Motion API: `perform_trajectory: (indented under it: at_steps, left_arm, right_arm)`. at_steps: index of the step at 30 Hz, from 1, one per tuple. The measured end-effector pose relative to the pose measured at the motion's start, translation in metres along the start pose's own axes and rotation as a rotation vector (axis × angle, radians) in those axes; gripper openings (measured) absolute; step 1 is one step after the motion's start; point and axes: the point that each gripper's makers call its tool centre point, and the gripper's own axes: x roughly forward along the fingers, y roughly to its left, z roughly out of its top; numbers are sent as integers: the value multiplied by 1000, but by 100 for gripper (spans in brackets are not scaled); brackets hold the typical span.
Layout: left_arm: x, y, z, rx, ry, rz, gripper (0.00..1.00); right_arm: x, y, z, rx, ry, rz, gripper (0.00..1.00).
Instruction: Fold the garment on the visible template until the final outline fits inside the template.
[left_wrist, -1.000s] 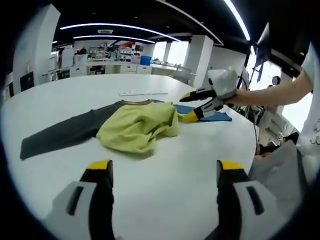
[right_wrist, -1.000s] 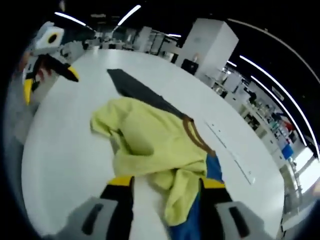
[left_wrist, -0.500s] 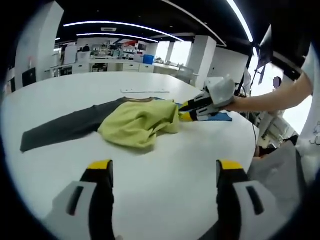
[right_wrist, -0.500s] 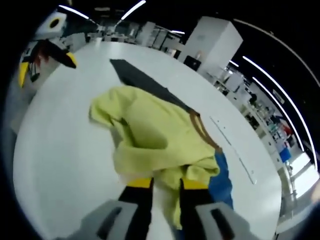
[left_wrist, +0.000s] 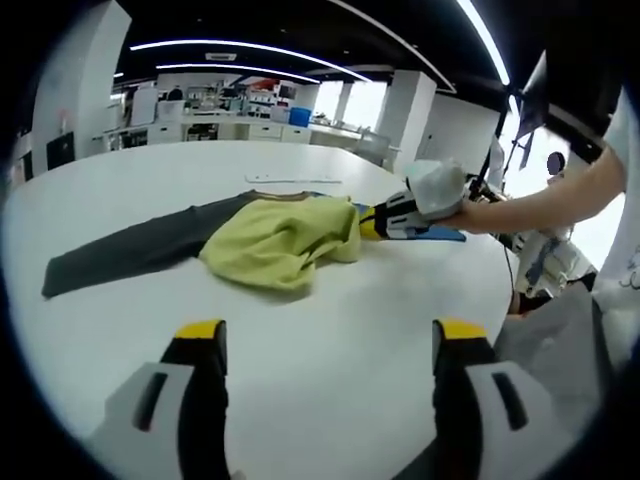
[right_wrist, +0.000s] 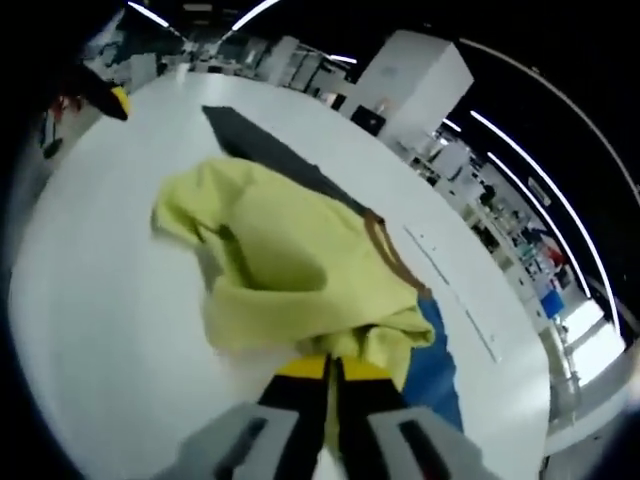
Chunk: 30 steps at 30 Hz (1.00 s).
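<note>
No writing or brand mark can be read on anything in either view. On the round white surface (left_wrist: 330, 330) the garment (left_wrist: 275, 240) lies bunched, its yellow-green body heaped in the middle and one dark grey sleeve (left_wrist: 130, 250) stretched flat away to the left in the left gripper view. Under the garment's far right side a blue template (left_wrist: 440, 233) shows as a flat strip on the surface. The left tongs (left_wrist: 325, 335) hang released near the bottom of the left gripper view, their yellow-tipped jaws wide apart over bare surface, well short of the garment and touching nothing. To the right, a person's bare forearm (left_wrist: 545, 200) reaches in with the right tongs (left_wrist: 368, 222), whose tips meet the garment's right edge. In the right gripper view, the right tongs (right_wrist: 331, 368) are clenched on a fold of yellow-green cloth at the garment's (right_wrist: 270, 260) near edge, the jaws almost together with fabric pinched between them. The brown neckband (right_wrist: 385, 245) curves to the right of the heap, and the template (right_wrist: 440, 360) lies just right of the jaws.
</note>
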Motion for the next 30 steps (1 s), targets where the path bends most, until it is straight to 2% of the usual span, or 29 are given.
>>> perform_trajectory:
  at_steps: [5, 11, 18, 22, 28, 30]
  left_arm:
    - [3, -4, 0, 2, 0, -10, 81]
    - [6, -7, 0, 5, 2, -18, 80]
    - [8, -7, -2, 8, 10, -19, 78]
    - [9, -8, -5, 10, 17, -23, 77]
    - [12, -8, -5, 11, 18, -22, 73]
    - [13, -6, -5, 12, 17, -20, 71]
  right_arm:
    - [-13, 0, 4, 80, -20, 13, 0]
    - [-37, 4, 12, 255, -67, 50, 0]
    - [-62, 5, 5, 455, -103, 68, 0]
    - [-77, 5, 0, 466, -106, 68, 0]
    - [-101, 8, -6, 570, -127, 59, 0]
    - [-108, 9, -10, 579, -124, 53, 0]
